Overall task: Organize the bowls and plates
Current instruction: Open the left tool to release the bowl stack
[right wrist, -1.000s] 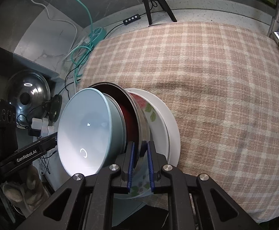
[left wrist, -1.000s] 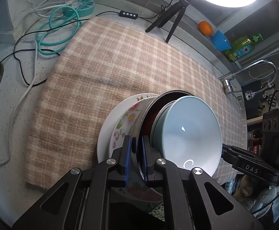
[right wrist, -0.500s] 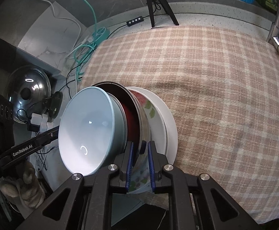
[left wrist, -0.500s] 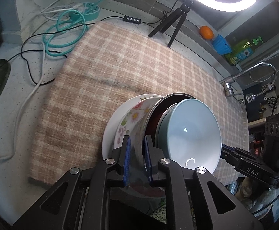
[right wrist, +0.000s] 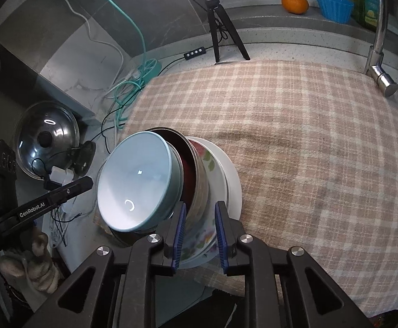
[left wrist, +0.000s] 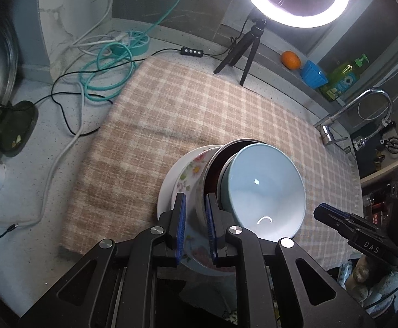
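A stack stands at the near edge of the checked cloth (left wrist: 185,109): a white plate (left wrist: 169,186), a floral plate (left wrist: 190,175), a steel bowl (left wrist: 218,158) with a dark red inside, and a pale blue bowl (left wrist: 262,191) on top. My left gripper (left wrist: 195,195) straddles the steel bowl's rim and the floral plate, pads slightly apart from them. On the opposite side my right gripper (right wrist: 200,205) straddles the steel bowl (right wrist: 199,180) and floral plate (right wrist: 199,235). Its jaws are opening and its pads are clear of both.
A ring light on a tripod (left wrist: 251,43) stands behind the cloth, with coiled teal and black cables (left wrist: 106,65) at the back left. A faucet (left wrist: 363,101), an orange (left wrist: 290,60) and a blue cup (left wrist: 313,73) line the back right. A steel pot lid (right wrist: 46,136) lies beside the stack.
Both grippers' jaws have widened off the rims they pinched. Both have drawn back and up a little, so the stack looks smaller. The stack rests in the same place.
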Motion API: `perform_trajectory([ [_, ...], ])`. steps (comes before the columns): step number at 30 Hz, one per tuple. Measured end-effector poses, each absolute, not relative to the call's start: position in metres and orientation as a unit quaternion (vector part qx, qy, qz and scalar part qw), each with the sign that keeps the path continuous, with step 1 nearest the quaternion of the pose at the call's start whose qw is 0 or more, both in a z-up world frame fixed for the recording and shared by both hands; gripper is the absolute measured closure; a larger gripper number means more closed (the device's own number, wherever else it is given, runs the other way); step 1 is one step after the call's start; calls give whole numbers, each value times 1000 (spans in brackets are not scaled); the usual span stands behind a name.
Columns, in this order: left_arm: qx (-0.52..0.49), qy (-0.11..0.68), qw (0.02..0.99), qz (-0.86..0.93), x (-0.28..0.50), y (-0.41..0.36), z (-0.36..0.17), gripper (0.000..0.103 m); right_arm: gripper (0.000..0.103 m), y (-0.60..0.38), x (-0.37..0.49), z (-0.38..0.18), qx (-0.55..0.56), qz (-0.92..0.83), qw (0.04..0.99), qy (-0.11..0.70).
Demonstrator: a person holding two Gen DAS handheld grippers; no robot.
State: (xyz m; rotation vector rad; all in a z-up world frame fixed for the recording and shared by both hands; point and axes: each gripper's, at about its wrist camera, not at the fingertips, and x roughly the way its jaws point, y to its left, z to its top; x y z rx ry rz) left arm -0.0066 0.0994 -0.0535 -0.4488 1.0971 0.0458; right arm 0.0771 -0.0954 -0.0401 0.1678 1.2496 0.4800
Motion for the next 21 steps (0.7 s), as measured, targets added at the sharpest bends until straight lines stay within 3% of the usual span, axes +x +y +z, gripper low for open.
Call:
perform_trajectory([
  [4,-194,506,840,29,-17,89,-47,90,82,-97,64,-31,48,219,800,557],
  [6,-179,499,847,32,-23,83,-42,90,75,-99,56,-24,31,218,811,542],
  [11,-153,475,865,44,-37,69,-29,82,74,-106,40,-7,4,209,835,509],
  [16,-125,453,881,51,-50,51,-16,73,68,-110,25,6,-16,204,853,480],
  [18,-117,446,886,52,-53,45,-13,71,60,-111,18,10,-24,202,860,467],
  [21,-102,435,893,54,-59,36,-7,67,60,-114,9,16,-32,197,870,451],
])
